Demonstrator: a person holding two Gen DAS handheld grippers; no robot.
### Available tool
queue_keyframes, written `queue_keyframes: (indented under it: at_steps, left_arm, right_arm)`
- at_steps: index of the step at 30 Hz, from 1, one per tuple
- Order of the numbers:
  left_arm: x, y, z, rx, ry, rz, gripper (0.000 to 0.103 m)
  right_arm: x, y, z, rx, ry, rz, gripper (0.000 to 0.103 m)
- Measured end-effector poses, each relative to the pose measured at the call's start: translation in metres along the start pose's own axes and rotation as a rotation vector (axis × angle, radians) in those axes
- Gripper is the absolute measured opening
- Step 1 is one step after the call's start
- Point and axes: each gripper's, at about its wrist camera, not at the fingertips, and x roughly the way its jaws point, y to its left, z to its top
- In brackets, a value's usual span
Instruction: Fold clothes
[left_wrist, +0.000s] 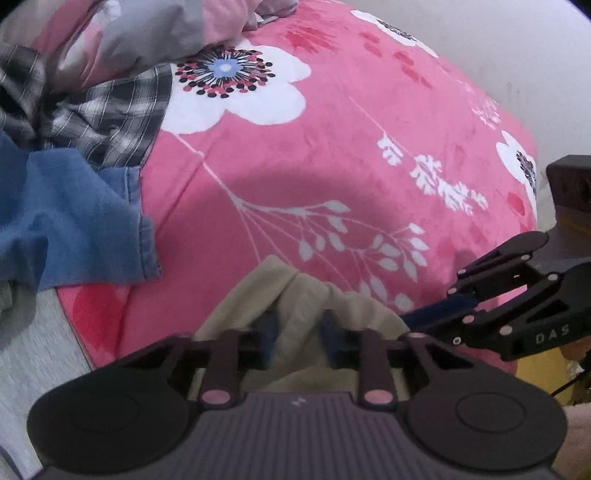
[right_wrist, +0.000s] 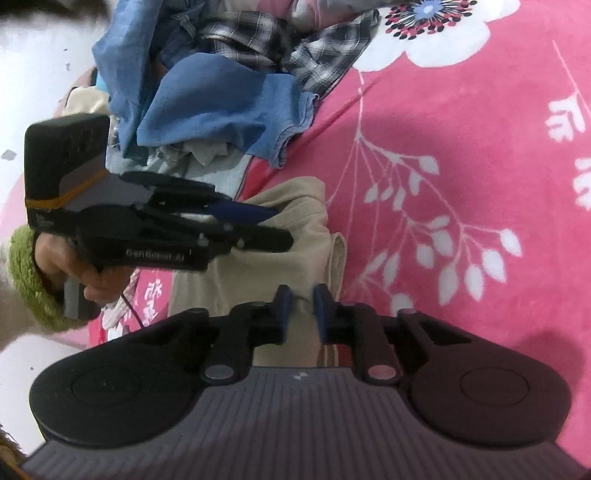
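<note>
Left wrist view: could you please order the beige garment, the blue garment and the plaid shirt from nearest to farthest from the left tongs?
1. Beige garment: between the left tongs, at the bottom centre.
2. Blue garment: off to the left, on the pink blanket.
3. Plaid shirt: upper left, beyond the blue one.

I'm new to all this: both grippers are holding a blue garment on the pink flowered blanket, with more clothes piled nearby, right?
Not quite: the garment both grippers hold is beige, not blue, as the right wrist view shows. The blue one lies in the pile. The left gripper and right gripper do hold it over the pink flowered blanket.
</note>
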Motion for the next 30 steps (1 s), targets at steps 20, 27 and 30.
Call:
queue_keyframes:
  at_steps: [20,27,30]
  left_arm:
    - [-0.037,0.091,-0.013,-0.902,-0.241,-0.189,0.033]
    - [-0.001,0.037,0.036,-0.387,0.017,0.004,0.073]
    - [0.021,0.029,0.034,-0.307,0.092,0.011,0.065]
  right_arm:
    - [0.001,0.003,-0.015,-0.208,0.073,0.094,0.005]
    - [0.0,-0.009,-0.017,-0.045,0.074,0.12,0.015]
    - [-0.001,-0.014,-0.018,0.025,0.074,0.131,0.03]
